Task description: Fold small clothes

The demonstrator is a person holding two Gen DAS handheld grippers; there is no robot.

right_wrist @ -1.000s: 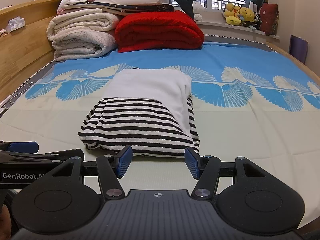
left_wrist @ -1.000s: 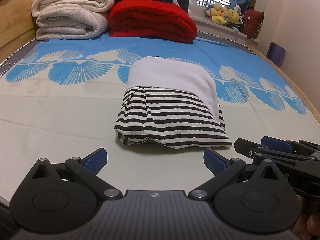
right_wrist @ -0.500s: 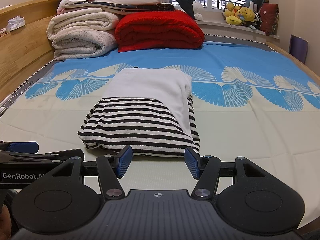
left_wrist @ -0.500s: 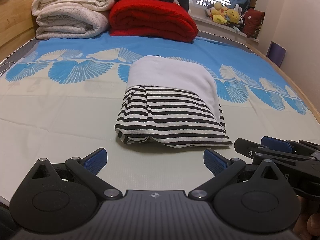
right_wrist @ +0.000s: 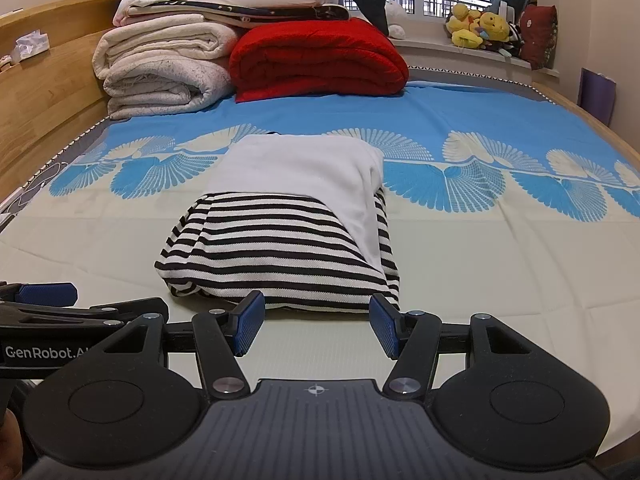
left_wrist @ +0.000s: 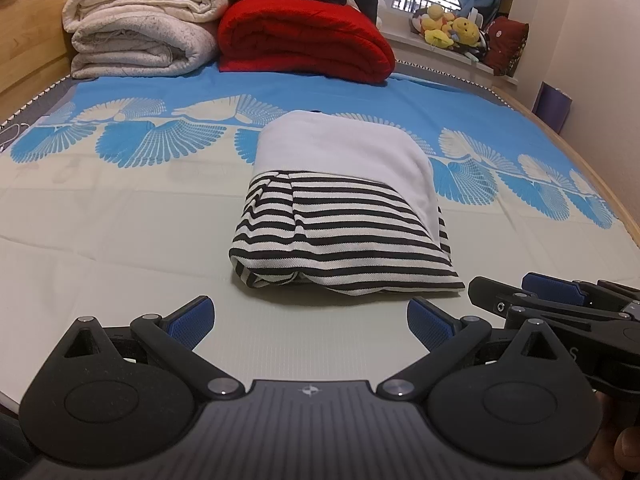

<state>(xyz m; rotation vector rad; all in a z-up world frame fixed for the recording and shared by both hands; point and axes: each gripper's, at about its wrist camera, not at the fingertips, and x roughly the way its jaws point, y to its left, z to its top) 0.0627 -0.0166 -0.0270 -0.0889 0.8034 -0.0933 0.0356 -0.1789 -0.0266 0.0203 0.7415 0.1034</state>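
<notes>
The left gripper (left_wrist: pixel 310 324) is held low over the bed sheet (left_wrist: pixel 120 248) with its jaws spread wide and nothing between the blue pads (left_wrist: pixel 191 321). The right gripper (right_wrist: pixel 316 328) is held the same way, its jaws parted rather less widely and also empty. The two tools are kept side by side: the right gripper's fingers are seen at the right edge of the left wrist view, and the left gripper's fingers at the left edge of the right wrist view.

Just ahead of both grippers, the folded garment (left_wrist: pixel 340 216) is laid flat on the pale part of the sheet. No contact with either gripper is seen. In the left wrist view it is placed ahead and slightly to the right of the pads, with a strip of bare sheet between. In the right wrist view its near edge is seen directly beyond the pads and very close to them. The near half is black and white striped; the far half is covered by a plain white layer, which is wrapped down over the right side.

Further back, a red blanket (right_wrist: pixel 320 60) and rolled cream blankets (right_wrist: pixel 160 72) are stacked at the far end of the bed. Plush toys (right_wrist: pixel 480 26) are lined up on the window sill.
</notes>
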